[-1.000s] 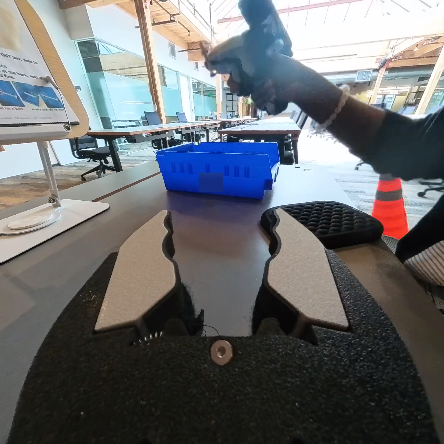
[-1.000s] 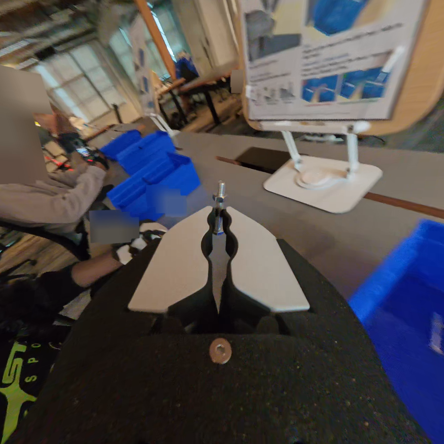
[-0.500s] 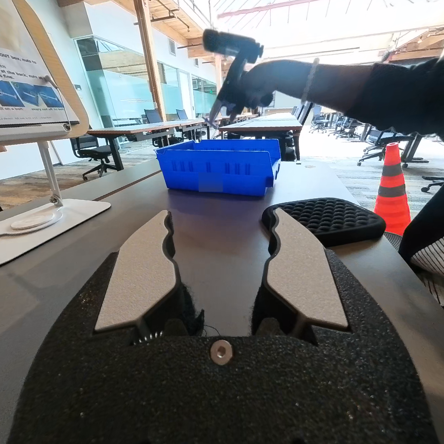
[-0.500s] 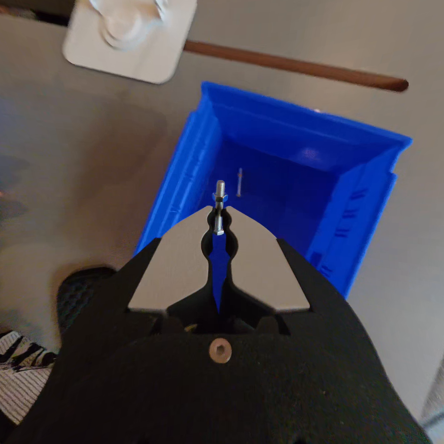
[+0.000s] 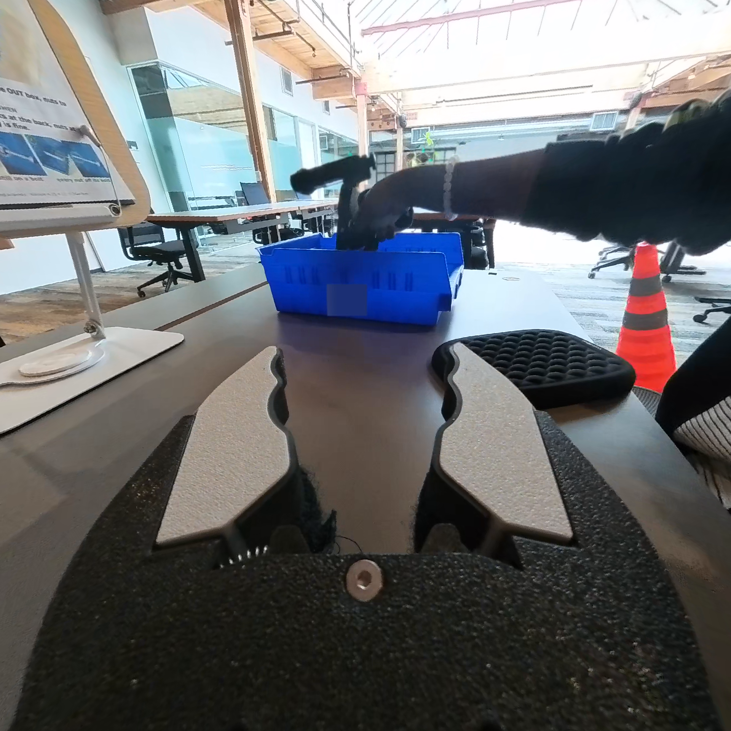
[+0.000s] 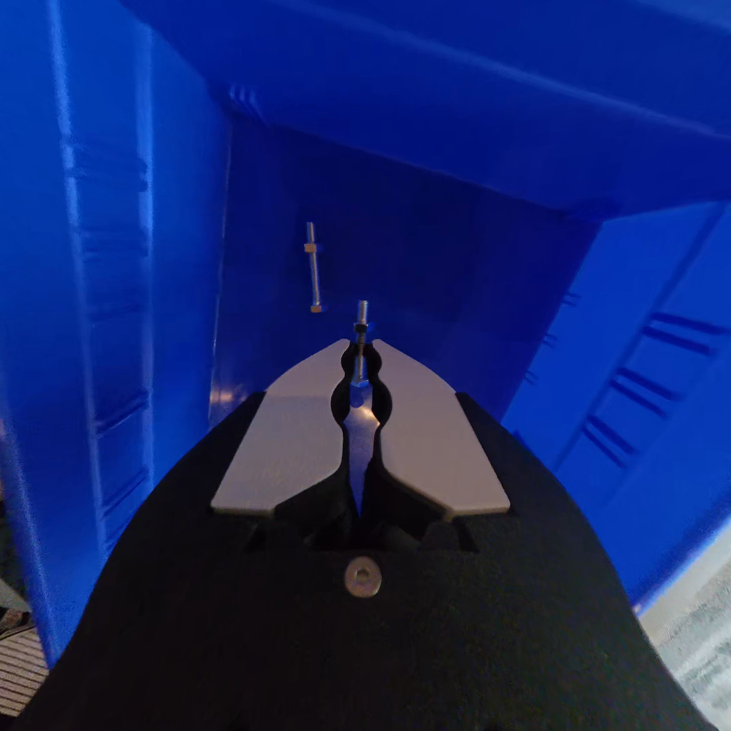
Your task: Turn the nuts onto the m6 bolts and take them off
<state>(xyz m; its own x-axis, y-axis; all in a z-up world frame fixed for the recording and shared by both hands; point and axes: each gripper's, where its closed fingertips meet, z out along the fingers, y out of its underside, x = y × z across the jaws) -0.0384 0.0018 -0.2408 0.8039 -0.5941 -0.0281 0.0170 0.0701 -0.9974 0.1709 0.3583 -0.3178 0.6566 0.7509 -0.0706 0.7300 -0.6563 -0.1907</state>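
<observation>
My right gripper [image 6: 360, 343] is shut on a silver bolt [image 6: 361, 348] with a nut [image 6: 360, 328] threaded on it, and holds it down inside the blue bin [image 6: 435, 118]. Another bolt with a nut [image 6: 313, 269] lies on the bin's floor, just ahead and to the left. My left gripper [image 5: 366, 358] is open and empty, low over the dark table [image 5: 356, 375]. In the left wrist view the blue bin [image 5: 356, 285] stands ahead, with the right gripper [image 5: 352, 221] and a person's hand reaching into it from above.
A white stand [image 5: 79, 356] holding an instruction board [image 5: 51, 130] is on the table at the left. A black honeycomb pad [image 5: 546, 368] lies by my left gripper's right finger. An orange cone [image 5: 646, 316] stands on the floor at the right. The gap from one gripper's tips to the other's is roughly 45 cm.
My right gripper swung over the blue bin and went down into it, keeping the bolt with the nut in its grasp. My left gripper stayed open and still.
</observation>
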